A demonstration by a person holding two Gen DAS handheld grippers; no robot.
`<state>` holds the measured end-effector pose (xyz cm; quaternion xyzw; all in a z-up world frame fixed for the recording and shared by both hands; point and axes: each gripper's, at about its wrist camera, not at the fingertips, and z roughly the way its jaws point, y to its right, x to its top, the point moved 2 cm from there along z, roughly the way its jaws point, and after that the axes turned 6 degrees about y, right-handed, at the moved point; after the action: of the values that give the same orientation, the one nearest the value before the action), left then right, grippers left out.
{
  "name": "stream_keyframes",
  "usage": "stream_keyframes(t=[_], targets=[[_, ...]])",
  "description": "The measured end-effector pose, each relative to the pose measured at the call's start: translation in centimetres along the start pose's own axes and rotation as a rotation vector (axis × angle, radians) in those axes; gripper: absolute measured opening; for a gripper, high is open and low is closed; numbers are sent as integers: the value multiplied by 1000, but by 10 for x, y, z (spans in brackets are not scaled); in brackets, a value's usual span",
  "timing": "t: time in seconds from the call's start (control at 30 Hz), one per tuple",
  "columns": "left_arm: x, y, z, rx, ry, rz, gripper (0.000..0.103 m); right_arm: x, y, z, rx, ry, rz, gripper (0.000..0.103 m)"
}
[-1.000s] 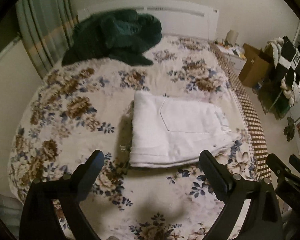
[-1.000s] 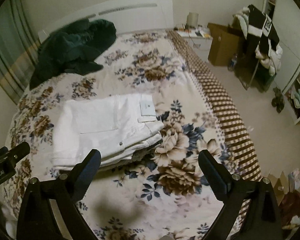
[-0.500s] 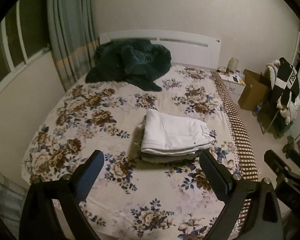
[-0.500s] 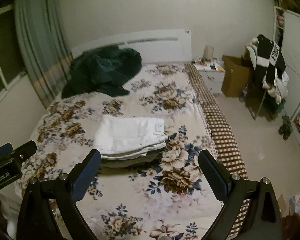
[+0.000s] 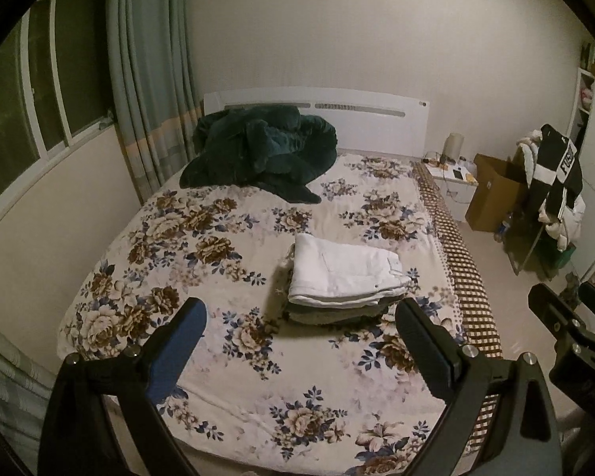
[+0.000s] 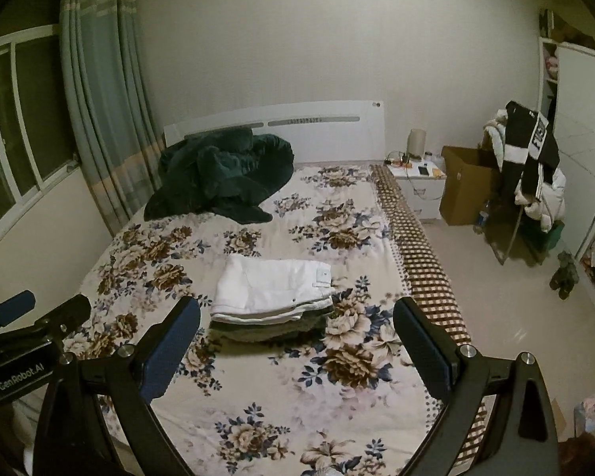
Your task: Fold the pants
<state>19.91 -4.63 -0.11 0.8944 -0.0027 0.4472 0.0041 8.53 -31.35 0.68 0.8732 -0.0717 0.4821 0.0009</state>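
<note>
White pants (image 5: 343,273) lie folded into a neat rectangle on top of a darker folded garment, on the floral bedspread (image 5: 218,261). They also show in the right wrist view (image 6: 269,287). My left gripper (image 5: 299,317) is open and empty, held well back from the pile above the bed's near part. My right gripper (image 6: 297,315) is open and empty too, equally far back. The left gripper shows at the left edge of the right wrist view (image 6: 31,317), and the right gripper at the right edge of the left wrist view (image 5: 567,317).
A dark green blanket (image 5: 261,150) is heaped at the headboard. A nightstand (image 6: 418,182), a cardboard box (image 6: 466,186) and a chair piled with clothes (image 6: 531,174) stand right of the bed. Curtains and a window are on the left.
Both grippers have drawn back and up from the folded pants, so the pile looks smaller and more of the room shows. Both stay open and empty.
</note>
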Motion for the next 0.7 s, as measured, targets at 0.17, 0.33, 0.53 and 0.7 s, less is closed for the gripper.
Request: stream_keyframes(t=[0.17,0.33,0.53,0.7], targets=[[-1,-5,-8,-16,13,-4,102,1,-7,-22,-19,23,-8,101],[-2,-5,-10,-18,17,-3,102,1,-9,-28,-29,23,-10,102],[0,-5,-16,-24,29,9,102,0,-10,-29,-32,20,-10,102],[0,-4,-19,-18,29,9,102,0,-10,-27,-30,20,-6,102]])
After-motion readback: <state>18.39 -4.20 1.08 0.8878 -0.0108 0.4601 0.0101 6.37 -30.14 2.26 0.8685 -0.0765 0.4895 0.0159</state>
